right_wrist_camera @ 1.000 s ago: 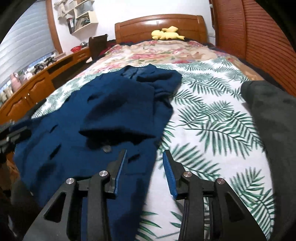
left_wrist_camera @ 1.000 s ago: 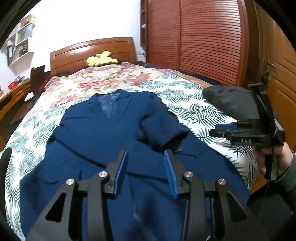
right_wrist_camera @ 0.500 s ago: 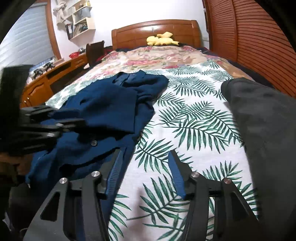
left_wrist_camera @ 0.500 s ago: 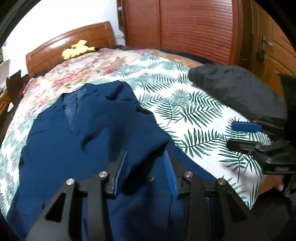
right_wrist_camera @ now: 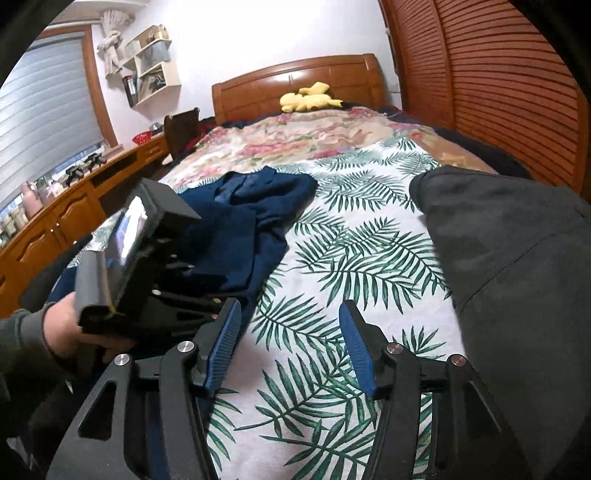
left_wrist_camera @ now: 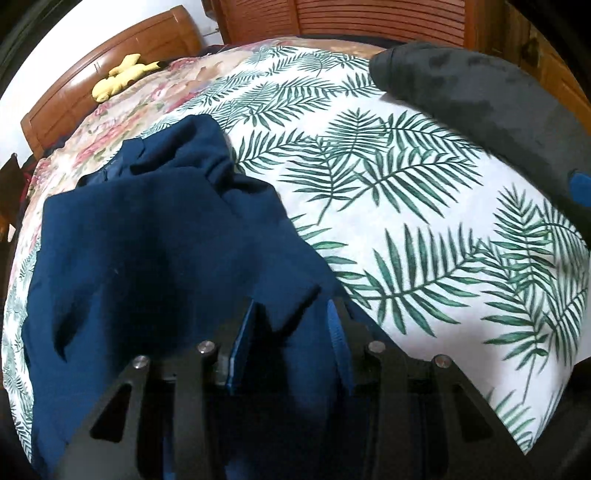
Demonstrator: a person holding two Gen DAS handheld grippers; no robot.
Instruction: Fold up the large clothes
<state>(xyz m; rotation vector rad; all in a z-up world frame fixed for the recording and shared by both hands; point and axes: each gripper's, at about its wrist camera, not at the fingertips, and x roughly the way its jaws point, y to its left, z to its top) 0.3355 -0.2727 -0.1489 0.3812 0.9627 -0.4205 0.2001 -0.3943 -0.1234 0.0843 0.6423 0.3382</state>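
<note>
While its blue pads stand apart, the left gripper [left_wrist_camera: 290, 325] has a fold of the navy jacket [left_wrist_camera: 147, 251] poking up between them; whether they pinch it, cannot tell. Jacket lies crumpled on the leaf-print bedspread [left_wrist_camera: 424, 229], left half of the bed. Right gripper [right_wrist_camera: 290, 345] hovers over bare bedspread, jaws spread, nothing between. Dark grey garment [right_wrist_camera: 517, 258] beside it on the right. Yellow plush [right_wrist_camera: 308, 100] by headboard [right_wrist_camera: 295, 81]. No readable writing.

White wall [right_wrist_camera: 258, 33], wooden headboard [right_wrist_camera: 295, 79], slatted wardrobe doors [right_wrist_camera: 498, 85], blinded window [right_wrist_camera: 40, 110], wall shelves [right_wrist_camera: 153, 66]
</note>
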